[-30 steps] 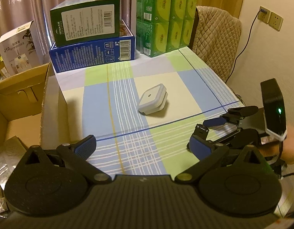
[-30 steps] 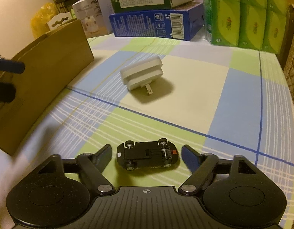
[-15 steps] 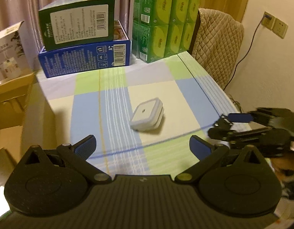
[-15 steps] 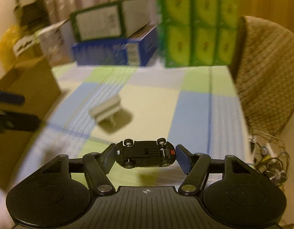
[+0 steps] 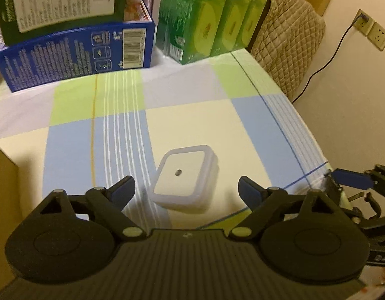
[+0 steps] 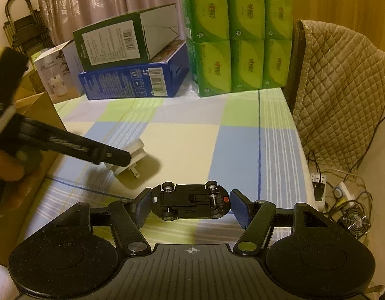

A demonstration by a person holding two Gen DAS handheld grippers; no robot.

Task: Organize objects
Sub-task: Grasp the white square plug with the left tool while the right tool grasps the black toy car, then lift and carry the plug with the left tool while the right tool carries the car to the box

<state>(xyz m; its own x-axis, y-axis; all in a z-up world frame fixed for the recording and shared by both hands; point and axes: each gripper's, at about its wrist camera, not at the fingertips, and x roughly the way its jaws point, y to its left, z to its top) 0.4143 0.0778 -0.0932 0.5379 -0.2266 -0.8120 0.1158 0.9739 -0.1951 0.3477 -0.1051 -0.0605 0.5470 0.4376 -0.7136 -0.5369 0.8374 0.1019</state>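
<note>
Toy car point(image 6: 189, 203) is now lifted, squeezed in the right gripper point(image 6: 190, 206); left gripper point(image 5: 186, 191), wide apart, has moved over the white plug point(image 5: 184, 177).

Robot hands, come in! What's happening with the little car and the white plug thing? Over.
Right tool shut on toy car, belly up. Left tool open, straddling white plug on the tablecloth. Nothing blocking. Over.
</note>
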